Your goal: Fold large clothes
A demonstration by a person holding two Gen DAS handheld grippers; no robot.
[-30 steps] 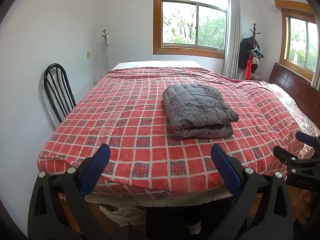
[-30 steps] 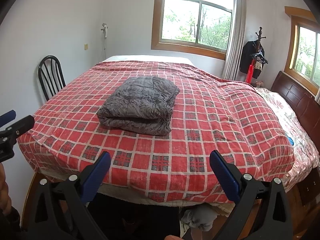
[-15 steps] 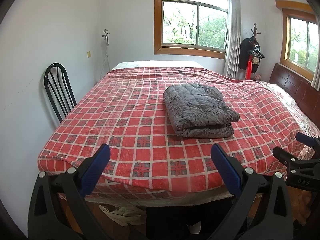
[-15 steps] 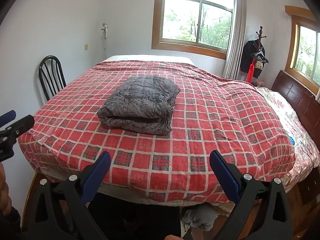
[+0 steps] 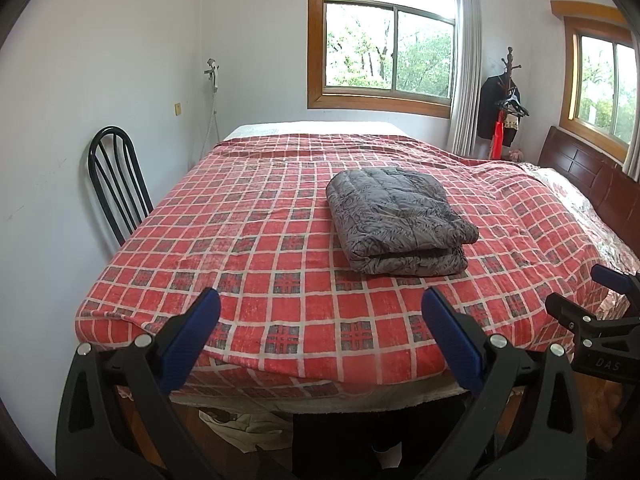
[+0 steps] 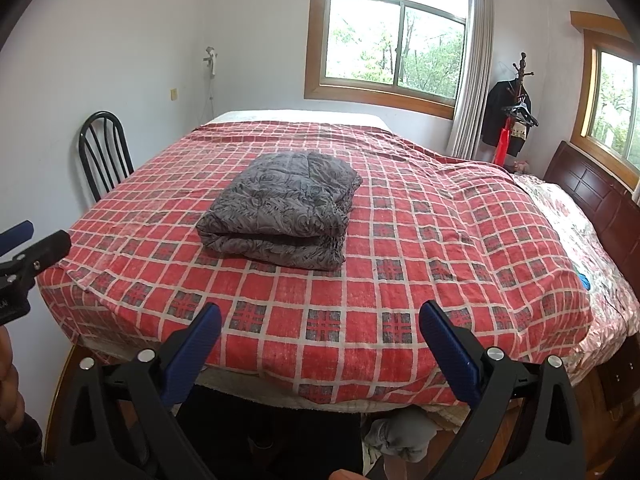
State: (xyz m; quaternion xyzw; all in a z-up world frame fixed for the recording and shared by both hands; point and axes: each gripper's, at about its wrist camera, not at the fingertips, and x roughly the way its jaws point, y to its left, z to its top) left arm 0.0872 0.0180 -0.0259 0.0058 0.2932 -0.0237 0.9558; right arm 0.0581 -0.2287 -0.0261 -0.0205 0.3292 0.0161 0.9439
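A grey patterned quilted garment (image 5: pixel 396 220) lies folded in a compact stack on the red plaid bed cover (image 5: pixel 256 248); it also shows in the right wrist view (image 6: pixel 280 210). My left gripper (image 5: pixel 320 320) is open and empty, held off the near edge of the bed, well short of the garment. My right gripper (image 6: pixel 318 330) is open and empty, also off the near edge. The right gripper's tips show at the right in the left wrist view (image 5: pixel 592 300); the left gripper's tips show at the left in the right wrist view (image 6: pixel 36 240).
A black metal chair (image 5: pixel 116 184) stands by the left wall. A wooden headboard (image 6: pixel 592 192) runs along the right side. A coat rack with dark clothes (image 6: pixel 512 120) stands in the far corner. Loose cloth (image 6: pixel 400 436) lies on the floor under the bed edge.
Both views have drifted very slightly. The folded garment has not moved and both grippers stay open.
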